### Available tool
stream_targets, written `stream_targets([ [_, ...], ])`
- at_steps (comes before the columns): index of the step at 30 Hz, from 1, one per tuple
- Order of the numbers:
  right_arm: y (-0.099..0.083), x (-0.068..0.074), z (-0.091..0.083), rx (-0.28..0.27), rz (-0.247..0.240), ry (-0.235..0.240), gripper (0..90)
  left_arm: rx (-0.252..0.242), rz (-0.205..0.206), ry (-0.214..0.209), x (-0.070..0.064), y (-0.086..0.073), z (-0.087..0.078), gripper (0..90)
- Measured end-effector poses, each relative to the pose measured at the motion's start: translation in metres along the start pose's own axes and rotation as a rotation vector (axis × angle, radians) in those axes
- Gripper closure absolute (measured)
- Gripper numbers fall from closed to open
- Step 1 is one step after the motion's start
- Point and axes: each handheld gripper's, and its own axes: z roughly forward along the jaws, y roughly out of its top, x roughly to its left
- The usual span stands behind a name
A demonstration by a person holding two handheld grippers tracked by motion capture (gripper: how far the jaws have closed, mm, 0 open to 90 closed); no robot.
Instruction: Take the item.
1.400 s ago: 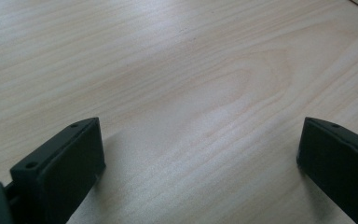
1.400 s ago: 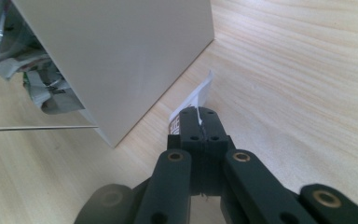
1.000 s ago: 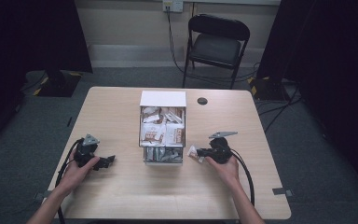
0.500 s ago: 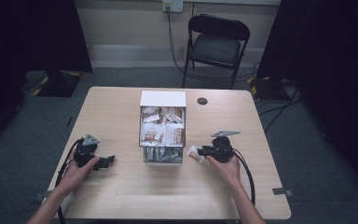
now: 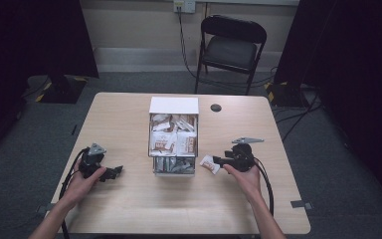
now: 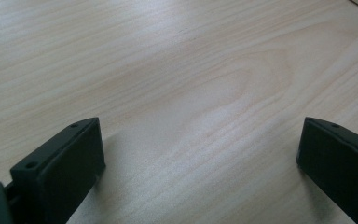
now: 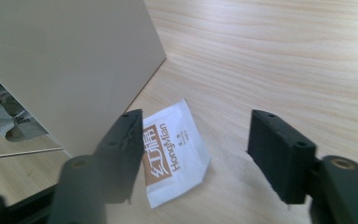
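- Right gripper (image 7: 193,154): jaws spread wide, nothing pinched, low over the pale wood-grain surface (image 7: 284,51).
- Small white sachet with a brown printed panel (image 7: 175,151): flat on the surface, between the spread jaws and nearer the left one, partly behind that jaw; apparently free of both, though contact behind the jaw cannot be ruled out.
- Same sachet (image 5: 209,164) in the high view: just ahead of the right jaws, beside the near corner of the box.
- White open-topped box of similar sachets (image 5: 173,142): its plain wall (image 7: 65,65) just beyond the left jaw; the likely source or destination of the loose sachet.
- Left gripper (image 6: 200,154): jaws wide apart over bare wood, nothing between; seemingly parked aside, well apart from the box.
- Black folding chair (image 5: 233,47): beyond the surface, uninvolved.
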Motion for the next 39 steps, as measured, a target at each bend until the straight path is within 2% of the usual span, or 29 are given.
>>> stream_targets([
  [2,0.0,-0.001,-0.004,0.002,0.005,-0.003,31.9,-0.002,-0.002,0.002,0.0,0.0,0.0,0.1],
  [4,-0.001,-0.001,-0.012,-0.005,0.01,-0.02,25.8,-0.002,0.0,0.002,0.0,0.0,0.0,0.1],
  [10,-0.002,-0.002,-0.026,-0.036,0.022,-0.036,20.3,-0.002,0.0,0.002,0.0,0.0,0.0,0.2],
  [13,-0.005,-0.003,-0.037,-0.031,0.028,-0.081,15.7,-0.002,-0.001,0.002,0.0,0.0,0.0,0.1],
  [22,-0.017,-0.008,-0.061,-0.069,0.061,-0.082,15.8,-0.002,-0.001,0.002,0.0,0.0,0.0,0.1],
  [29,-0.025,-0.015,-0.076,-0.07,0.075,-0.116,15.5,-0.003,-0.001,0.002,0.0,0.0,0.0,0.1],
  [35,-0.036,-0.027,-0.084,-0.068,0.096,-0.156,15.5,-0.002,-0.001,0.002,0.0,0.0,0.0,0.1],
  [38,-0.043,-0.034,-0.087,-0.063,0.109,-0.196,15.3,-0.002,-0.001,0.002,0.0,0.0,0.0,0.1],
  [39,-0.05,-0.041,-0.089,-0.062,0.129,-0.188,15.0,-0.002,-0.001,0.002,0.0,0.0,0.0,0.1],
])
